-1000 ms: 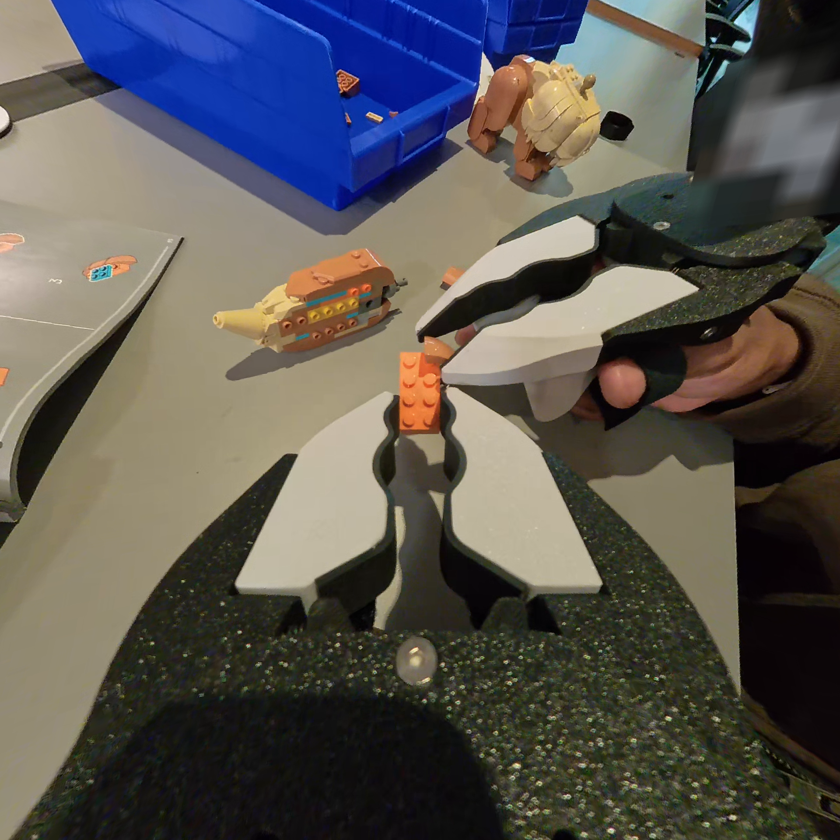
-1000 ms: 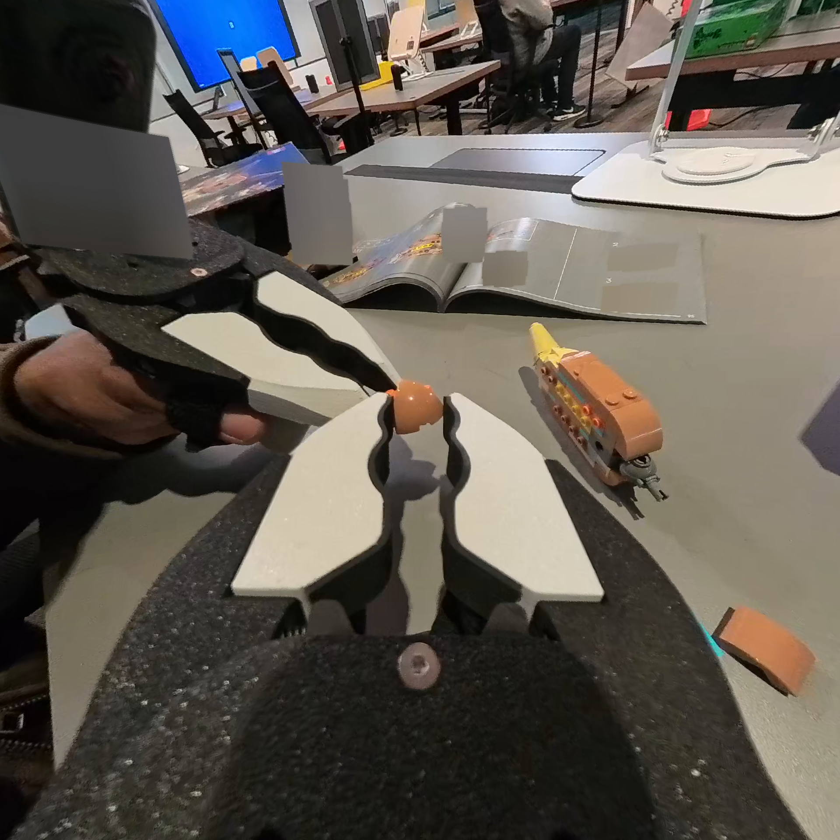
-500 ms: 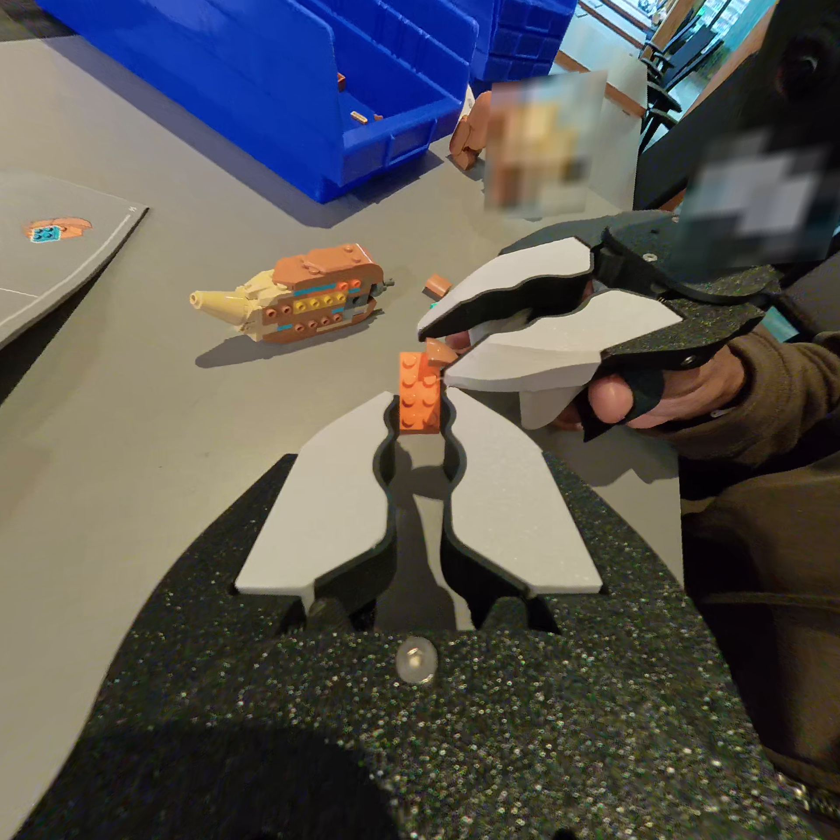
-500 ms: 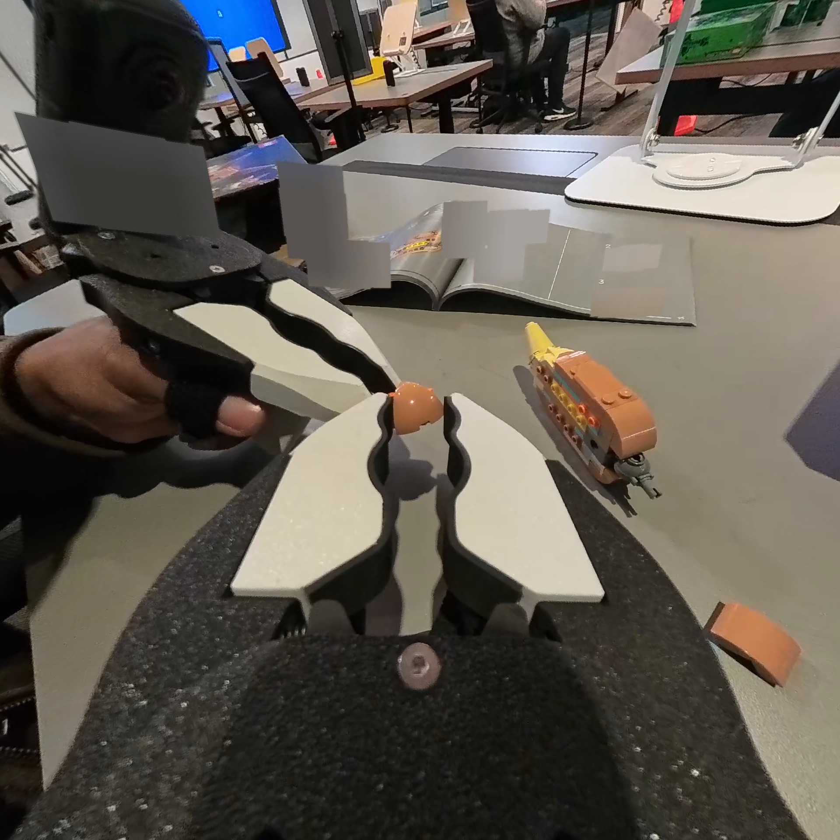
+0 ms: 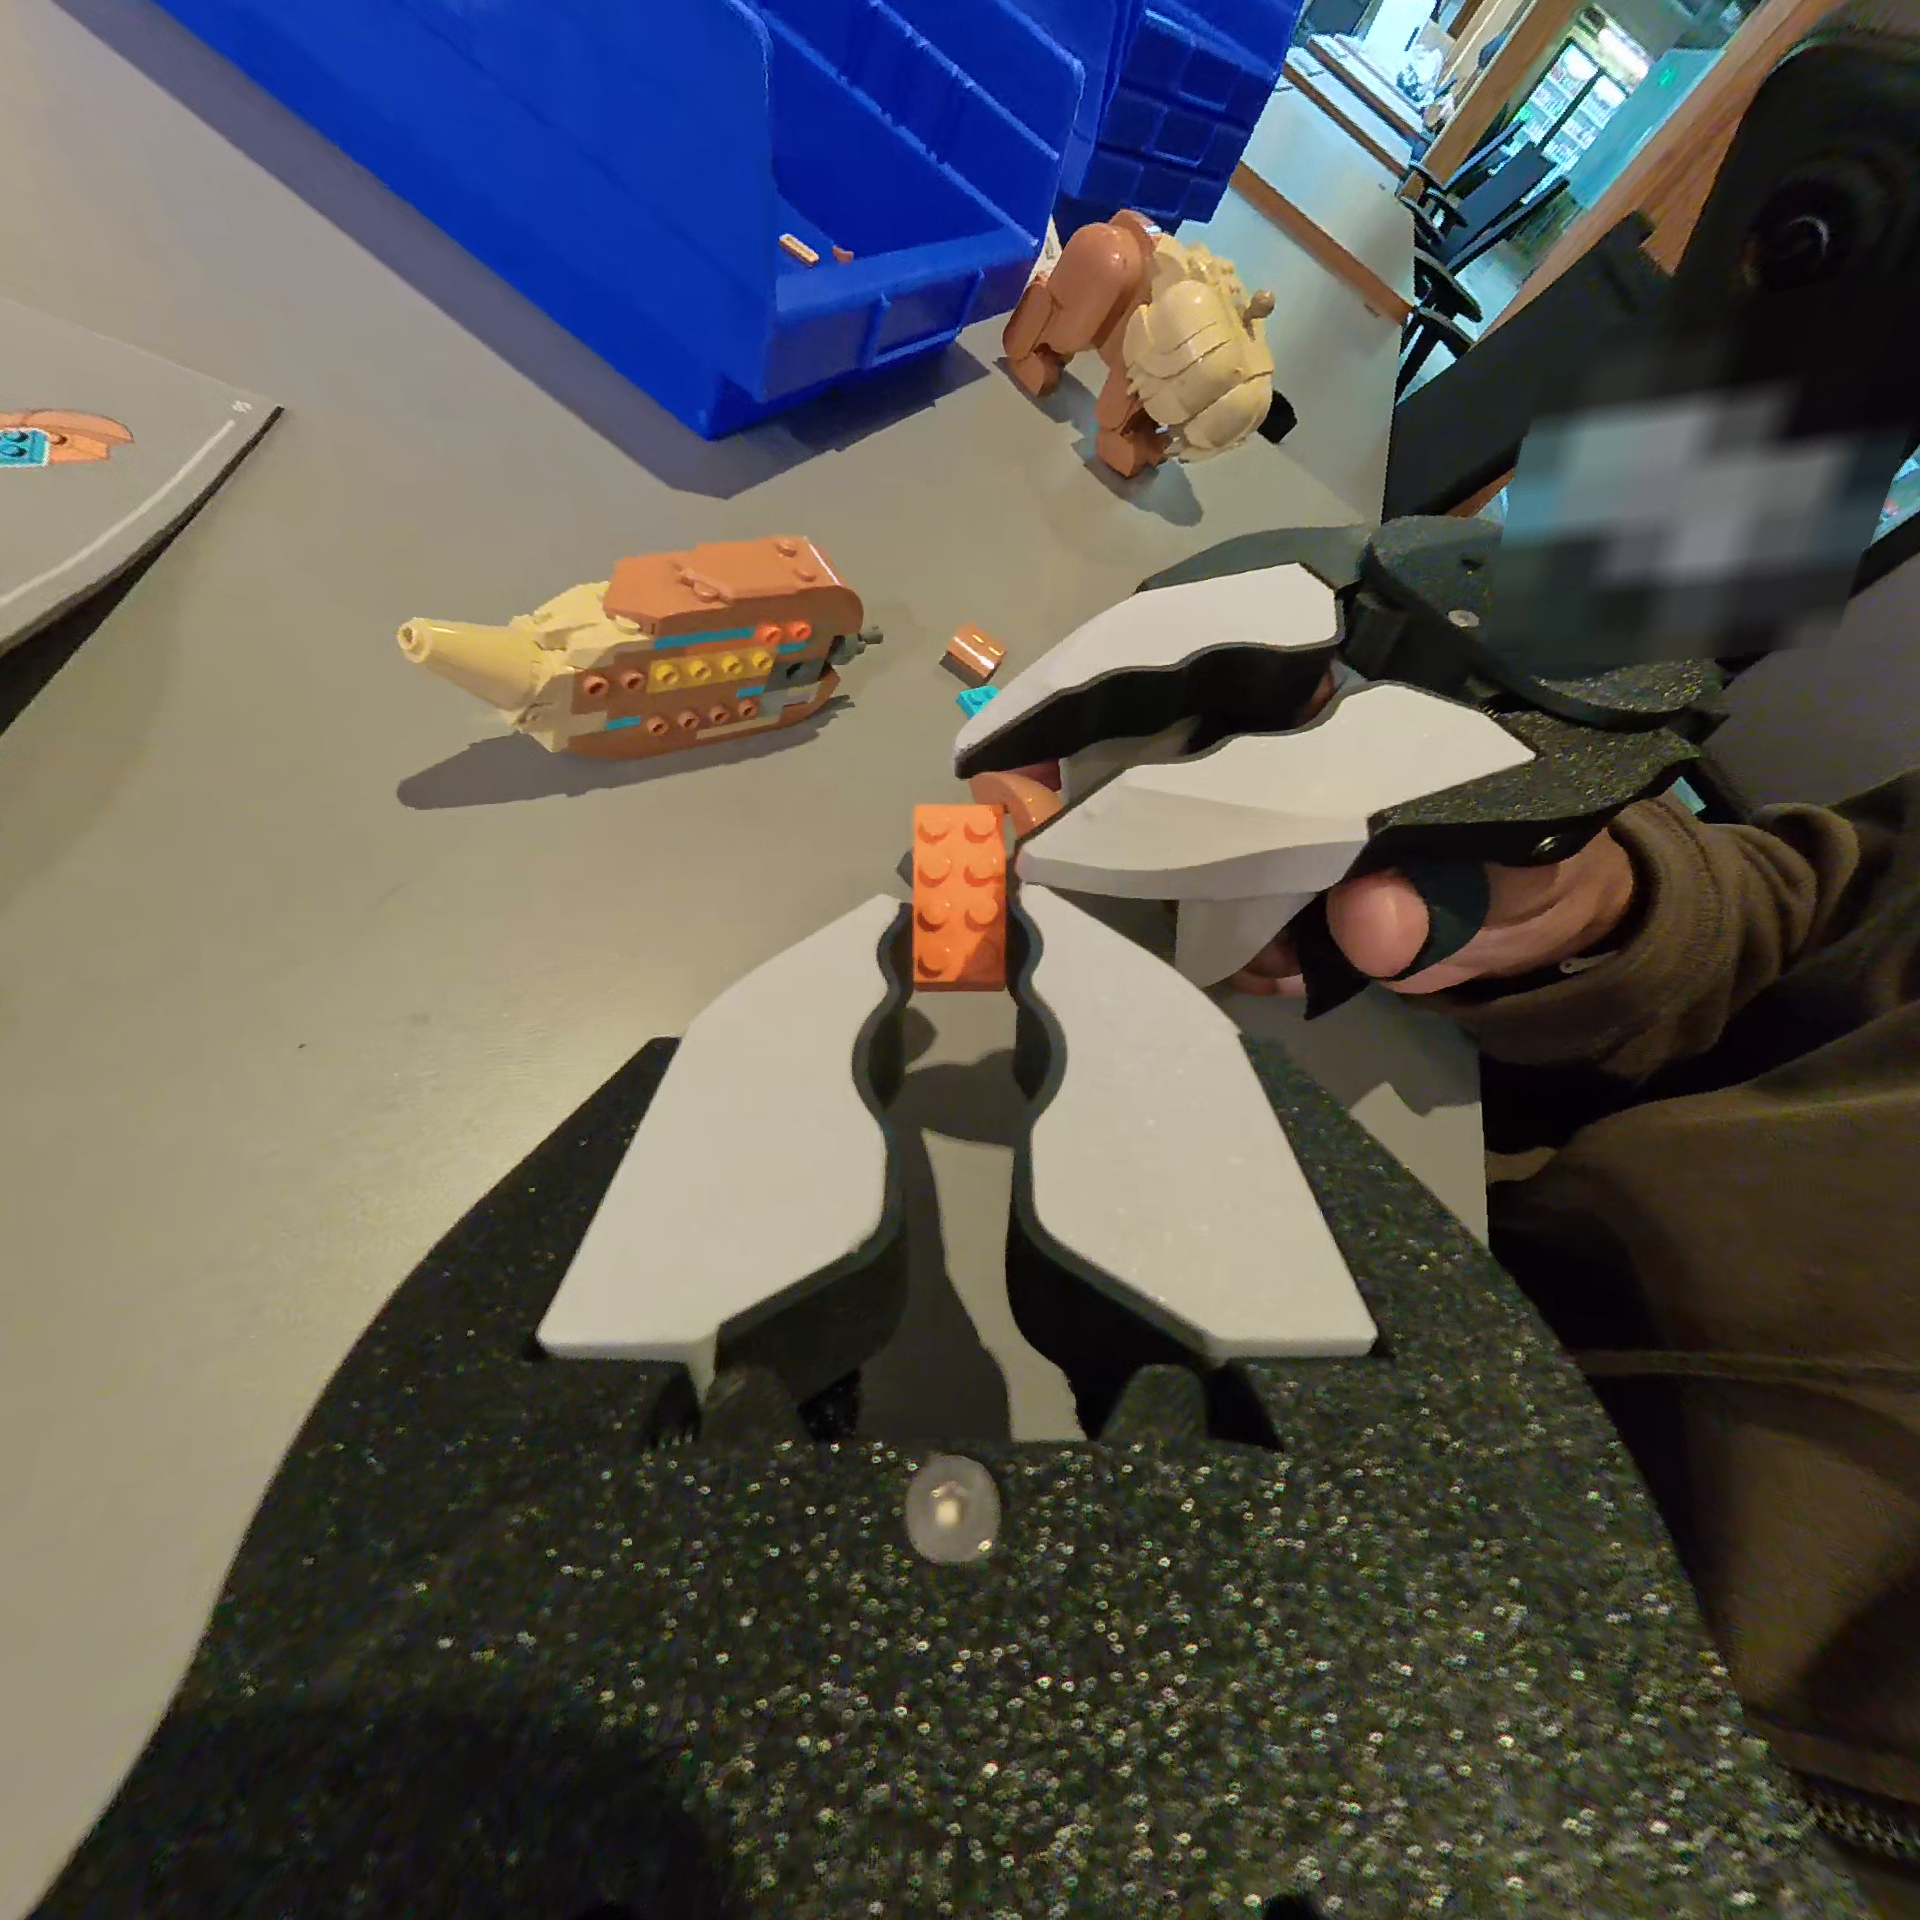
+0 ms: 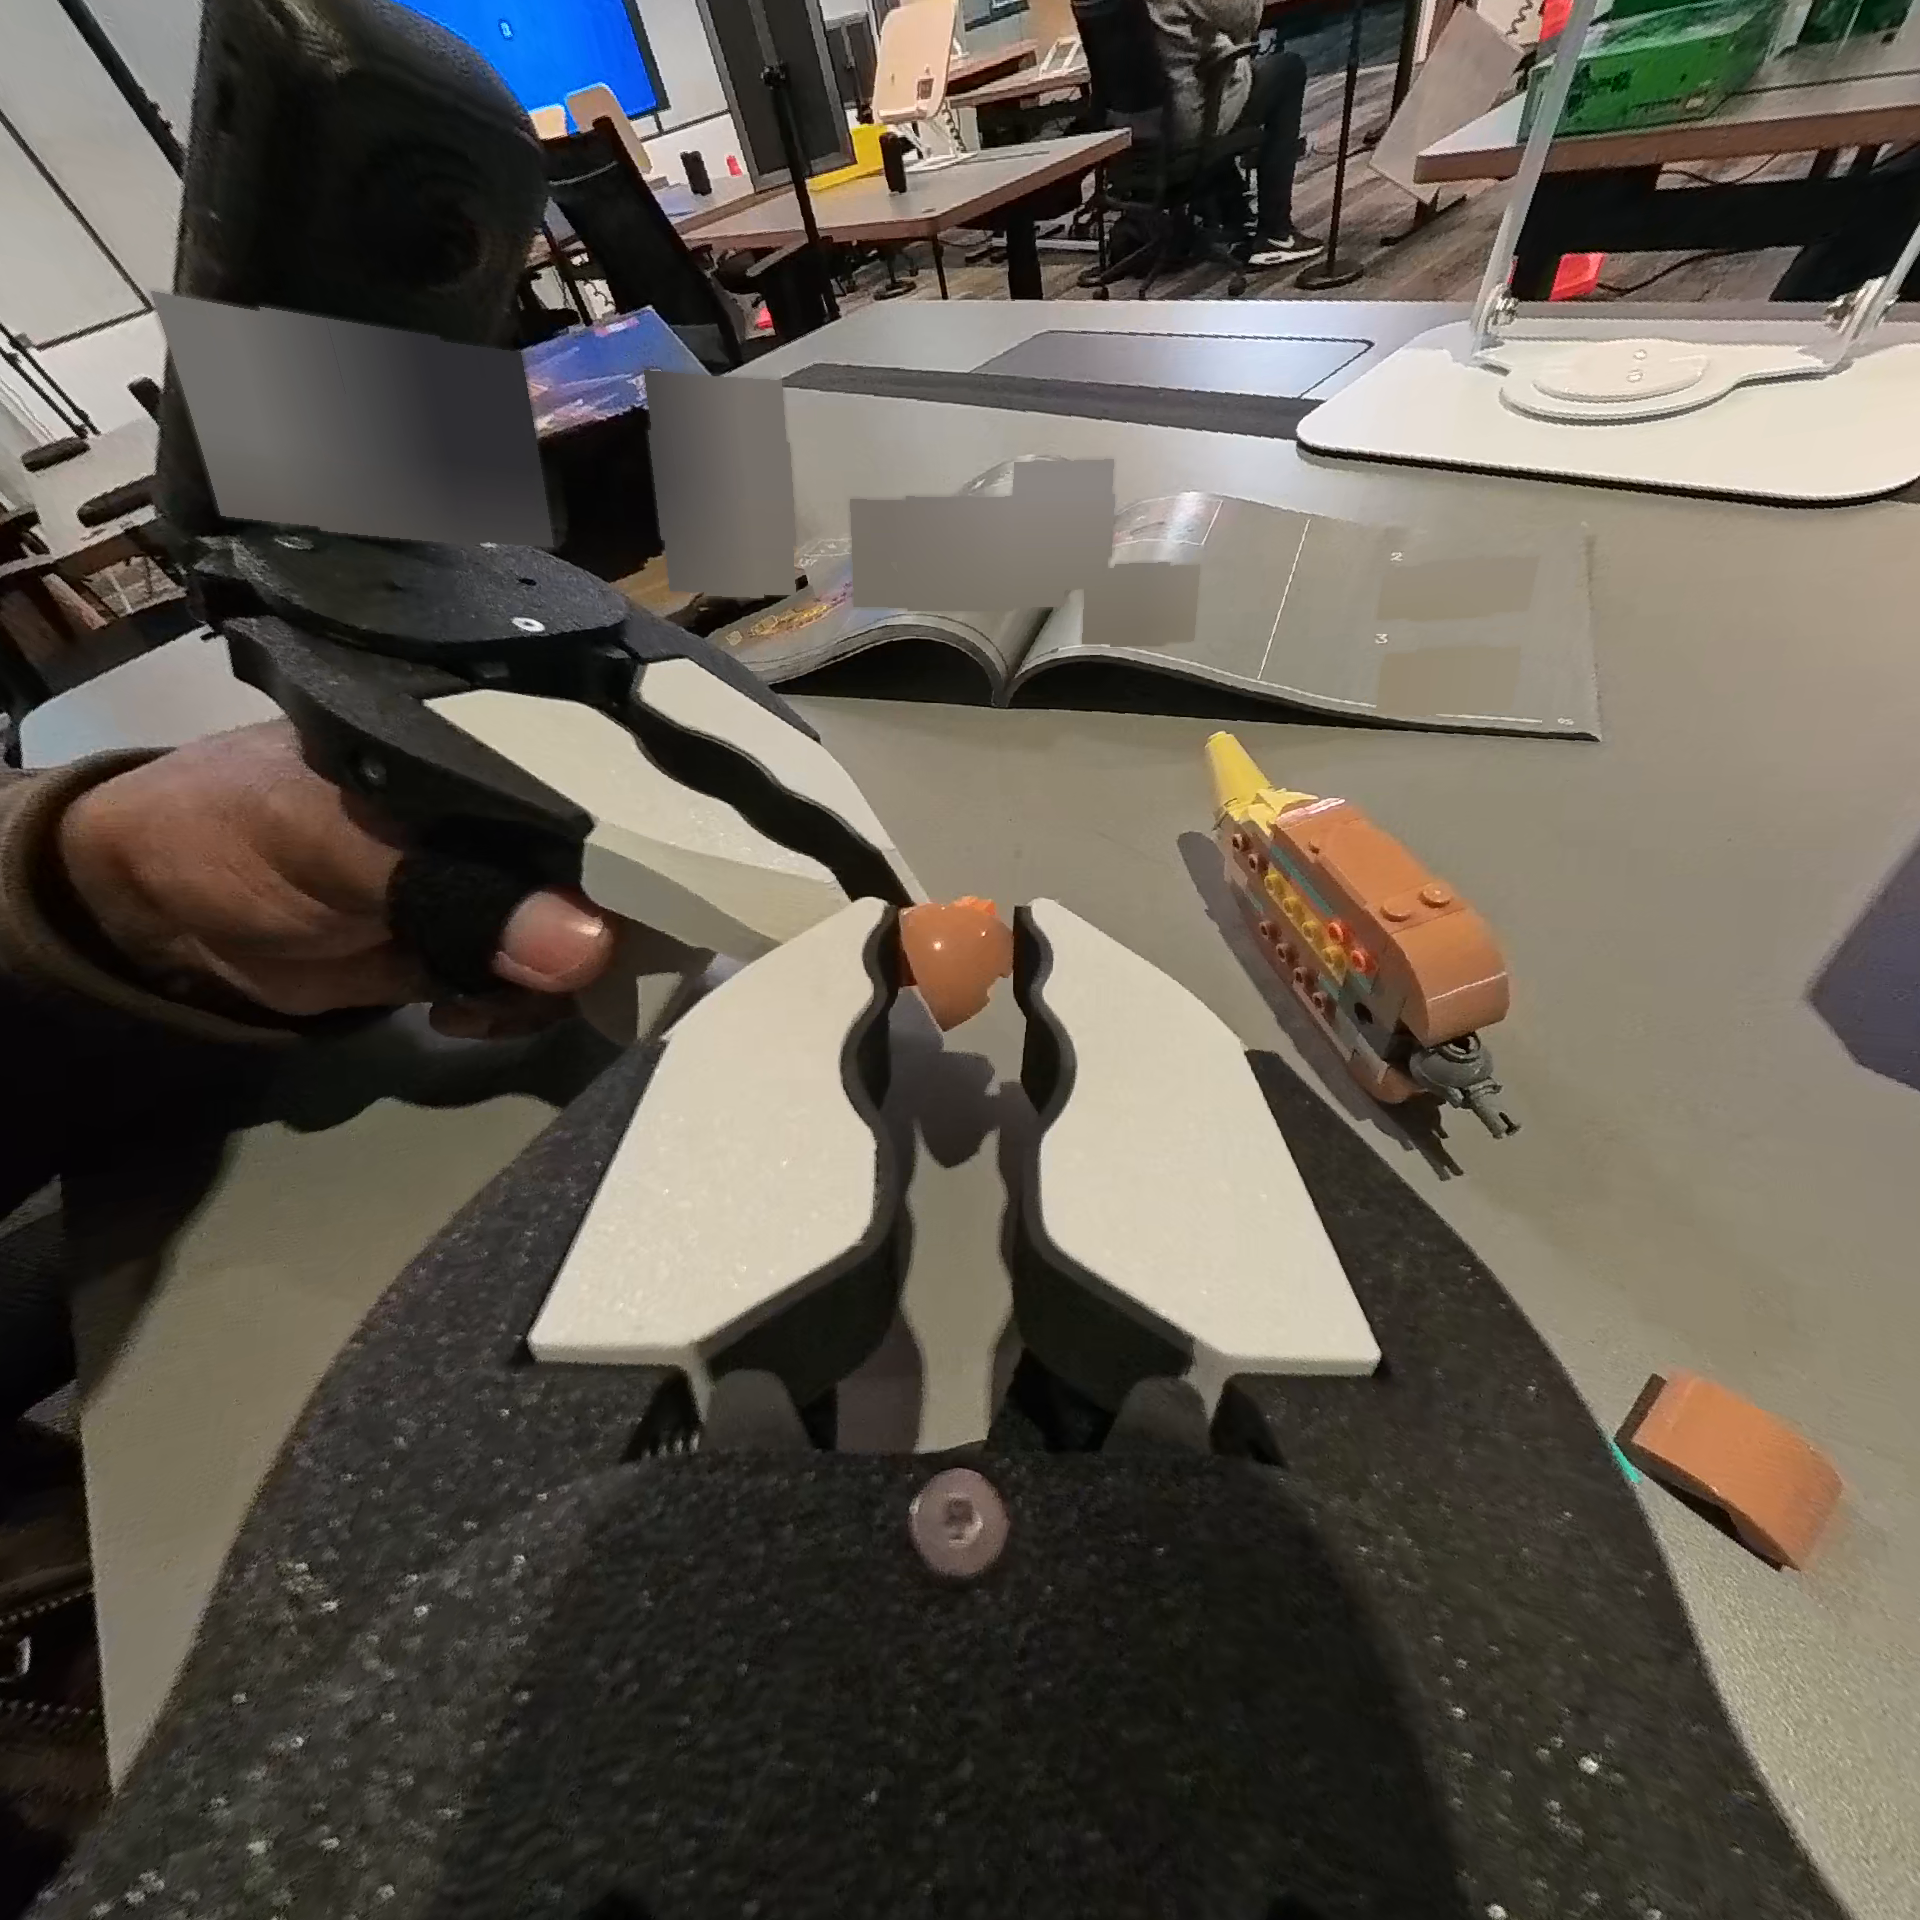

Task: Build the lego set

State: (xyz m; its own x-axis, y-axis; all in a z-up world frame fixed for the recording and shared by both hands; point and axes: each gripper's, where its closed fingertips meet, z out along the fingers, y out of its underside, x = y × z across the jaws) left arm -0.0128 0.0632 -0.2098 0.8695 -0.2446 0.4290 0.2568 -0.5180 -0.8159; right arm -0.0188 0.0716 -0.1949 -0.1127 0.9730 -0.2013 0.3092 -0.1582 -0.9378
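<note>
My left gripper [image 5: 958, 920] is shut on an orange studded brick [image 5: 959, 894], held upright above the grey table. My right gripper [image 6: 951, 920] is shut on a small rounded brown piece [image 6: 951, 961]. In the left wrist view the right gripper [image 5: 1003, 774] comes in from the right, and its brown piece [image 5: 1029, 795] touches the top right of the orange brick. In the right wrist view the left gripper [image 6: 894, 883] comes in from the left, its tips against the brown piece. A brown and tan lego sub-build [image 5: 665, 665] lies on the table; it also shows in the right wrist view [image 6: 1351, 935].
A blue bin [image 5: 727, 208] stands at the back with a few small pieces inside. A brown and cream lego animal [image 5: 1153, 343] stands beside it. An open instruction booklet [image 6: 1195, 623] lies on the table. Loose brown curved pieces [image 5: 975, 652] [image 6: 1730, 1475] lie near the grippers.
Both grippers keep their pieces pressed together. The left wrist view has shifted, so the bin and sub-build sit farther right and the booklet slides out at the left.
</note>
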